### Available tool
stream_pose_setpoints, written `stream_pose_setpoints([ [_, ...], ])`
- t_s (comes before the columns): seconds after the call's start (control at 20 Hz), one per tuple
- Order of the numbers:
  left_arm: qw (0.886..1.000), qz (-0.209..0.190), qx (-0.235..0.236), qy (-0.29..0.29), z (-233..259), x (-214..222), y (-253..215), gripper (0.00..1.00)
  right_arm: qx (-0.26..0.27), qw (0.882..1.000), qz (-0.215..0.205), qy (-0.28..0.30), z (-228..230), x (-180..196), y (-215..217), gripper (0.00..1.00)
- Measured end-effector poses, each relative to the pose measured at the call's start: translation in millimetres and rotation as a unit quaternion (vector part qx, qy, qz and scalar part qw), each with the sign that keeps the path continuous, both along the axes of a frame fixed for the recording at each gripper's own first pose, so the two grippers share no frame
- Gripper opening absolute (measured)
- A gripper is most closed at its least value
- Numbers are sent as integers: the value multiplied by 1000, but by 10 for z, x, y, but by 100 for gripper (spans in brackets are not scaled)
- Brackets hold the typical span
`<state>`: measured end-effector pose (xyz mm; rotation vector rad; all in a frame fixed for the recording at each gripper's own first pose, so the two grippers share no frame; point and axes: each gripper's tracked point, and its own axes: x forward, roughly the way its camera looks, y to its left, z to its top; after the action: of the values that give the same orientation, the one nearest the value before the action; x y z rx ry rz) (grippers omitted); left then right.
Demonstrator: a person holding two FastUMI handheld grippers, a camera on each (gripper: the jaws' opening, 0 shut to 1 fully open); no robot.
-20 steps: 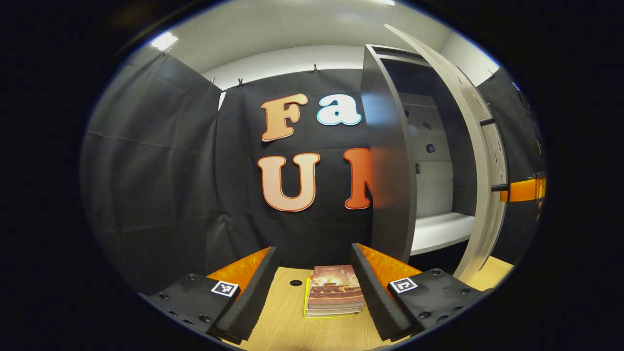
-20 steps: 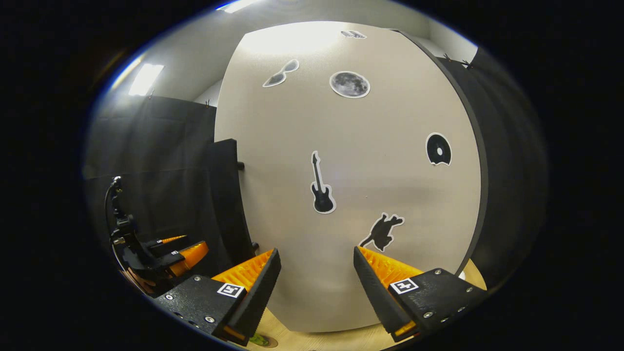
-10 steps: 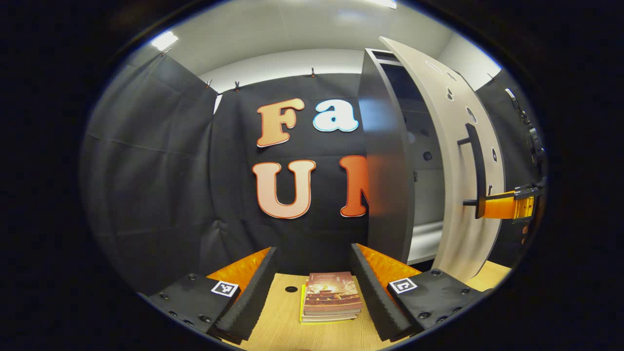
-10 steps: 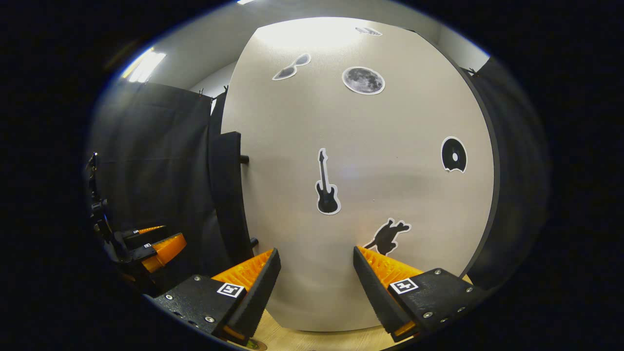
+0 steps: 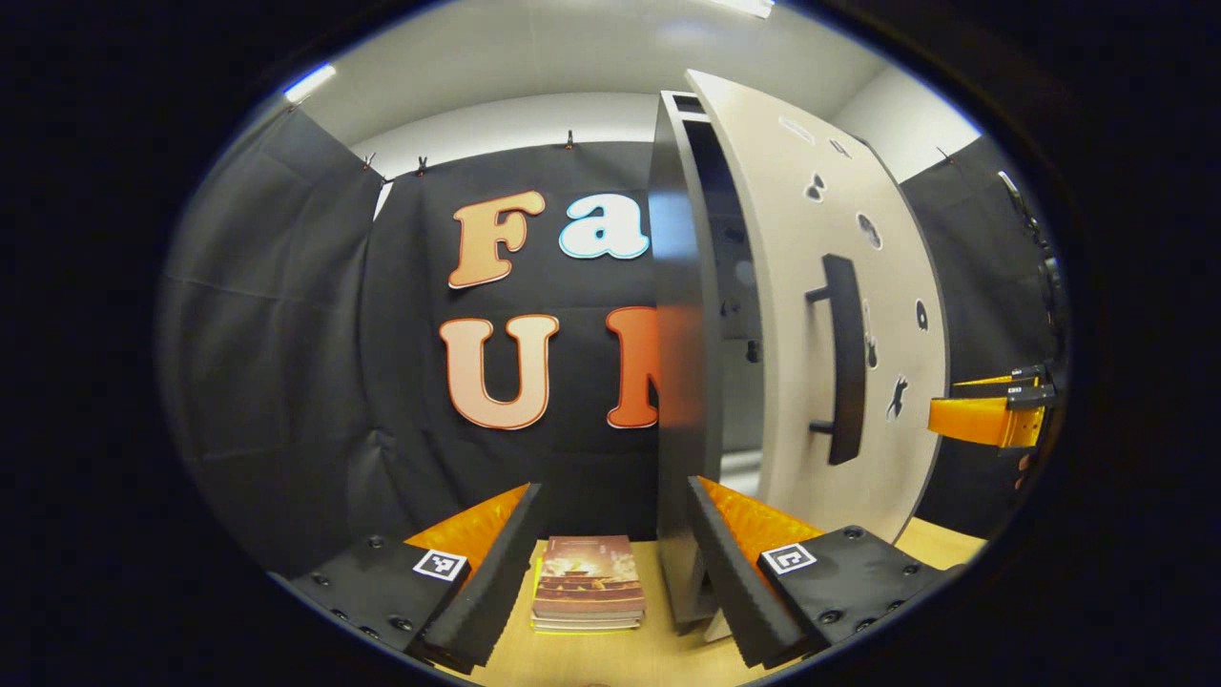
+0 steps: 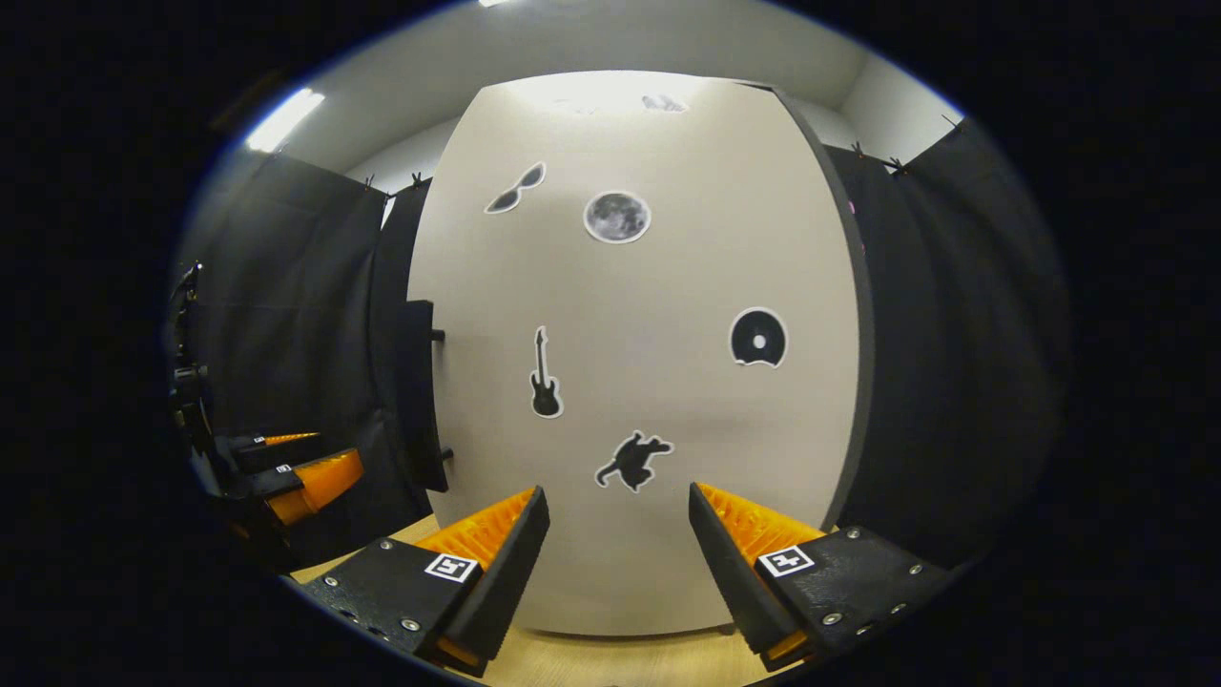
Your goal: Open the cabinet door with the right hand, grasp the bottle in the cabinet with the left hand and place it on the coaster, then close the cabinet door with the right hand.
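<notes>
The left gripper (image 5: 615, 563) is held wide open above the table (image 5: 658, 658), gripping nothing. The right gripper (image 6: 618, 563) is likewise spread, empty, facing the door (image 6: 649, 382), apart from it. In the left gripper view, the door (image 5: 811, 315) is seen nearly closed, with its handle (image 5: 844, 358) and a stack of books (image 5: 587, 596). Stickers (image 6: 617, 217) are shown on the door's face.

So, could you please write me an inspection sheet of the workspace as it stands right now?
Surface: wooden tabletop, bare where visible.
Job's things: cabinet door nearly closed, a narrow gap left; handle free. Bottle and coaster: nothing seen.
Clutter: stack of books beside the cabinet.
Grippers: left gripper open, empty; right gripper open, empty, facing the door front.
Cables: nothing seen.
Surroundings: black cloth wall, white ceiling.
</notes>
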<state>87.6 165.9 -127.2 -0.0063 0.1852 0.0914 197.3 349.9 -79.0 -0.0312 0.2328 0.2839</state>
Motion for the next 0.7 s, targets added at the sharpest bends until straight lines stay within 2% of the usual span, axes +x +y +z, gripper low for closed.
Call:
stream_pose_setpoints([
  [0.15,1000,-7,-8,-8,203,-6,-264,94,-13,1000,-16,-16,169,-245,-370,92],
  [0.35,999,-6,-23,-27,561,-30,-612,97,-25,999,-37,-25,378,-476,-822,91],
  [0.55,998,1,-30,-46,938,-82,-847,98,-34,998,-39,-47,706,-718,-1185,92],
  [0.7,998,4,-40,-48,1106,-221,-1070,99,-21,998,-39,-46,867,-899,-1322,92],
])
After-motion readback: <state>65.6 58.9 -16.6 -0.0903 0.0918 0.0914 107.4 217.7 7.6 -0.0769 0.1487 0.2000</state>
